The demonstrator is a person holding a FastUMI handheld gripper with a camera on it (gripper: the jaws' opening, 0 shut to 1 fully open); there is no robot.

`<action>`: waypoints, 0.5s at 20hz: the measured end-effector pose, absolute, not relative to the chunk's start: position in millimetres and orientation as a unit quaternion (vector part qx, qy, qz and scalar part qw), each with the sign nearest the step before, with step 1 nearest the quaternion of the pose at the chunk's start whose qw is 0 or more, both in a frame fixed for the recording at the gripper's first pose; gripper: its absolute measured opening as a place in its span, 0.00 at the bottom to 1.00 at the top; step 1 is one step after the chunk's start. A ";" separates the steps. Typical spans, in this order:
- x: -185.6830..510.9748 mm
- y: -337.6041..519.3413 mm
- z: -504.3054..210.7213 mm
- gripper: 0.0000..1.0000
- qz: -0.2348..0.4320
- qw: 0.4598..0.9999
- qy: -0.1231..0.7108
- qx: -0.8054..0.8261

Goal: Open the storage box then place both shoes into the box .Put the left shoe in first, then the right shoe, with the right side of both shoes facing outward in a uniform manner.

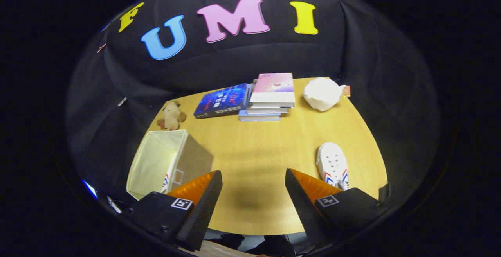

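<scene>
An open beige fabric storage box (172,159) stands on the wooden table to the left of my fingers. One white shoe with red and blue stripes (167,178) stands inside it against the near wall, mostly hidden. A second white shoe of the same kind (332,165) lies on the table just beyond my right finger, its toe pointing away. My gripper (253,184) hovers above the table between box and shoe, open, with nothing between its fingers.
At the back of the table (258,151) lie a blue book (222,100) and a stack of books (270,96). A small plush toy (171,116) sits behind the box, and a white pouch (323,93) lies at the back right.
</scene>
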State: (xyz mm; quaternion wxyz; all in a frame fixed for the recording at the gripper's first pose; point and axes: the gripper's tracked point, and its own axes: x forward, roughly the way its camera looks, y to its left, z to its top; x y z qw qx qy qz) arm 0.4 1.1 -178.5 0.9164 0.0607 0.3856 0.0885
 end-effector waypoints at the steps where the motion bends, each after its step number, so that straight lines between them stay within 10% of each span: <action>1: 3.0 -22.2 -187.6 0.99 0.075 0.916 0.390 0.056; 10: 25.8 -173.2 -271.7 0.98 0.015 0.899 0.437 -0.036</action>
